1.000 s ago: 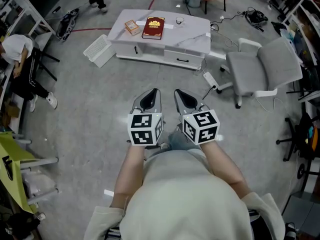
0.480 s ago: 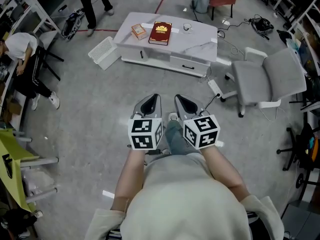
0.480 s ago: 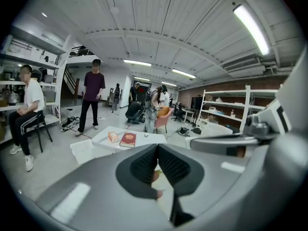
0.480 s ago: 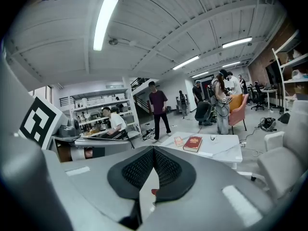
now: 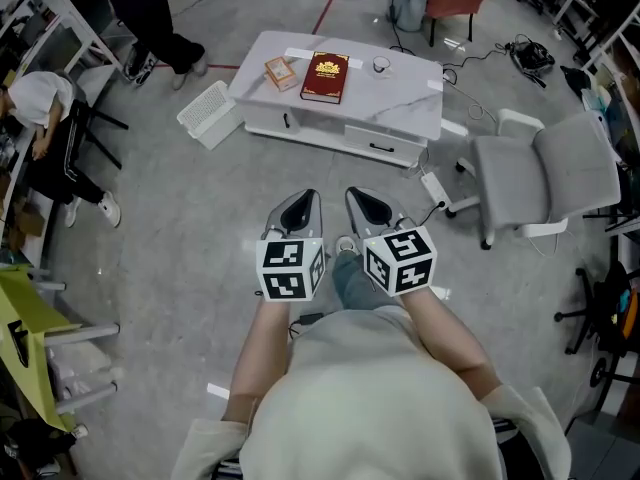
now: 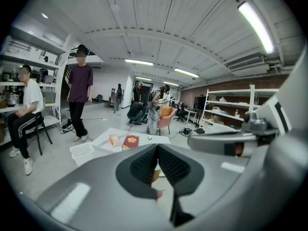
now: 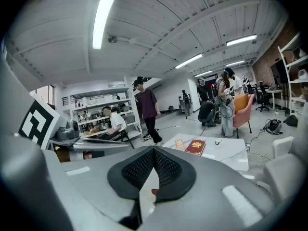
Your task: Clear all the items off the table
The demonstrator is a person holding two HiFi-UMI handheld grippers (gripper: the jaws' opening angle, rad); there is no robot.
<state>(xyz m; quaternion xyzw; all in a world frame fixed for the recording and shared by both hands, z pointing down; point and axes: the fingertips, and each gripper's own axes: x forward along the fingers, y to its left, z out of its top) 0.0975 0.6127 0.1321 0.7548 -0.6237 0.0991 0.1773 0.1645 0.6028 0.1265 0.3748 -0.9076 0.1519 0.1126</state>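
— What is seen furthest left?
— A seated person [image 5: 38, 118] is seen well off to the left of the left gripper [image 5: 305, 196]. A white basket [image 5: 208, 113] is set on the floor ahead of that gripper and to its left, just beside the left end of the table [image 5: 398, 100].

— How is the left gripper held?
— Its jaws are pressed together, and nothing is gripped between them.

— And where is the table placed?
— It is found ahead of both grippers, well apart from them. Its long axis is laid across the line along which they are pointed.

— What is laid on it?
— From the left, a small orange box [image 5: 279, 72], a red book [image 5: 326, 76] and a small cup [image 5: 380, 65]. The book's long axis is directed away from the grippers, roughly along the way they are pointed, with its far end tipped slightly to the right. The box is set askew just left of the book, and the cup is placed a little apart on the book's right.

— And the right gripper [image 5: 360, 200]?
— It is held just beside the left one, its jaws likewise closed on nothing. A grey office chair [image 5: 545, 173] is seen ahead of it and to its right.
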